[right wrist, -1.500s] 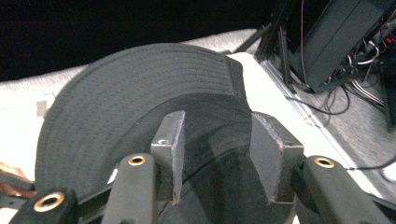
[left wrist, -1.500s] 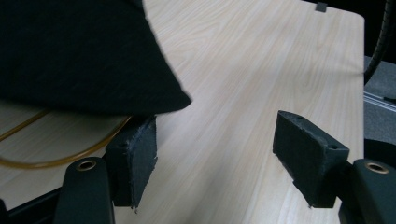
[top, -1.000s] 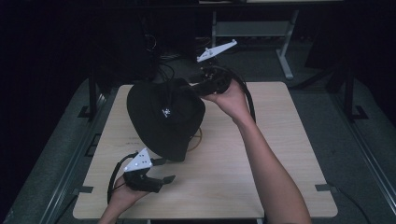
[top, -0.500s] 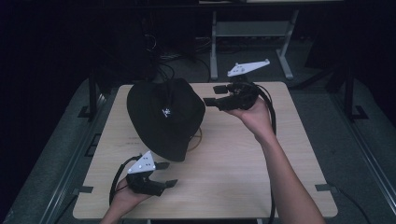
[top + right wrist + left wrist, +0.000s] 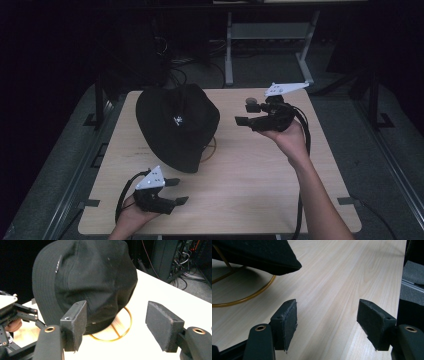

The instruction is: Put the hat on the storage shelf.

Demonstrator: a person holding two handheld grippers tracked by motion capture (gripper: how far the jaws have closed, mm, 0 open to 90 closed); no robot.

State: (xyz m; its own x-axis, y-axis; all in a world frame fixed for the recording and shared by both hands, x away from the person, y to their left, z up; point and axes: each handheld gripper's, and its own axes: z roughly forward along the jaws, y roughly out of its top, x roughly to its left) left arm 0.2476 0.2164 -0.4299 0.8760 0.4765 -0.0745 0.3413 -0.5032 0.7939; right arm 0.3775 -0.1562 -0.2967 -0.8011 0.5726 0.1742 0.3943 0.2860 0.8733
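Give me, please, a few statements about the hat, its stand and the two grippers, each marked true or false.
1. The black hat sits on a gold wire stand. True.
2. The right gripper is clamped on the hat's brim. False: its jaws stand open with nothing between them, apart from the hat, and they have just been opening.
3. The left gripper is open near the table's front edge. True.
4. The hat lies flat on the wooden table. False: the stand lifts it, and the left gripper view shows its brim clear of the wood.
5. The left gripper holds the stand's ring. False: only bare table lies between its jaws.
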